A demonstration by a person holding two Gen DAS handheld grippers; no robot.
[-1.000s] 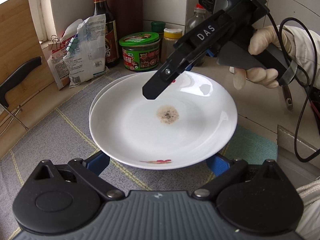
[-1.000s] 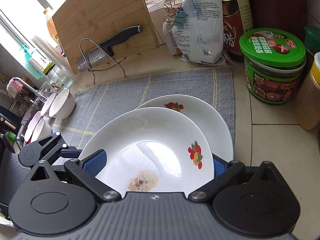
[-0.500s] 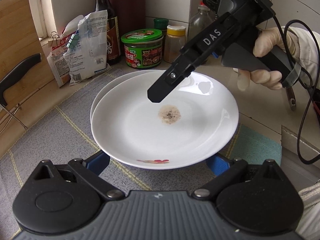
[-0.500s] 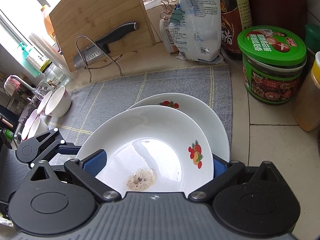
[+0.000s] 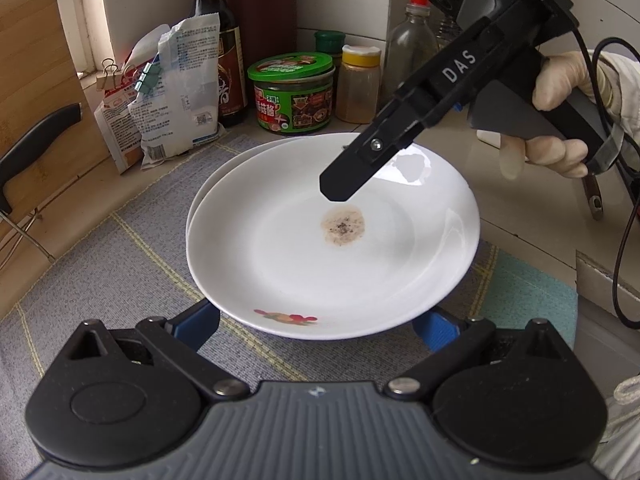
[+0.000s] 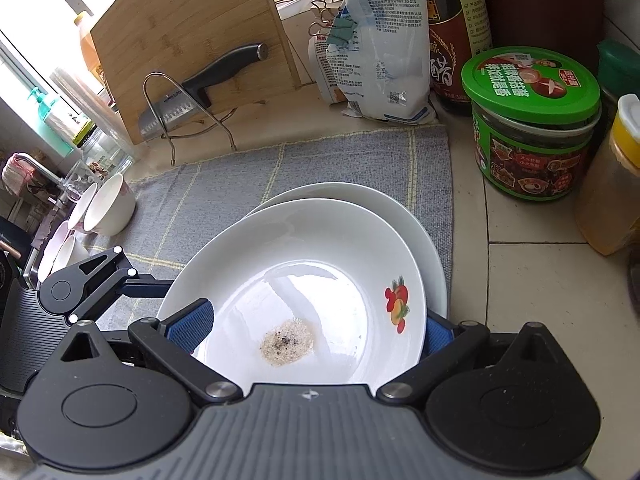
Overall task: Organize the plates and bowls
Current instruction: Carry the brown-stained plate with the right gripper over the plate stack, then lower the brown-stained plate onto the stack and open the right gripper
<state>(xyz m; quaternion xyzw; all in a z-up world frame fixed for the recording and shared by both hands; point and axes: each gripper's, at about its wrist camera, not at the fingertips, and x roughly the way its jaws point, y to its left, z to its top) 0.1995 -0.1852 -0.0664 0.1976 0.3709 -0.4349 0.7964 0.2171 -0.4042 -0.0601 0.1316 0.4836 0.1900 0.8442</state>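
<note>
Far left, near the counter [image 6: 540, 280] edge, white bowls [image 6: 110, 210] lie tipped on their sides, well apart from the plates. The grey mat [image 5: 120, 264] carries both plates. The lower plate [image 6: 360, 200] lies flat. The top plate [image 5: 304, 264] sits on it a little off-centre, so a crescent of the lower rim shows behind it.

The left claw [image 5: 318, 326] is spread wide. Its blue pads [image 5: 200, 320] sit low on either side of the top plate's near rim. I cannot tell whether they touch the rim or only sit under its overhang.

The top plate is glazed white china with a fruit print on the rim and a dried, speckled stain [image 5: 343, 226] in the well. I judge it stiff, fairly heavy for a two-finger hold, slick on the glaze and breakable if it slides off. The best hold is probably the rim. One pad would go above and one below, clamped firmly on the near edge, with the plate kept level so it does not pivot. The off-centre stack could shift or clink against the plate beneath.

The right claw [image 5: 338, 186] hangs over the well, just above the stain. Its jaws are parted wide and hold nothing. Right of the plates, a green-lidded jar [image 6: 532, 120] stands on bare tile, clear of the rims.
</note>
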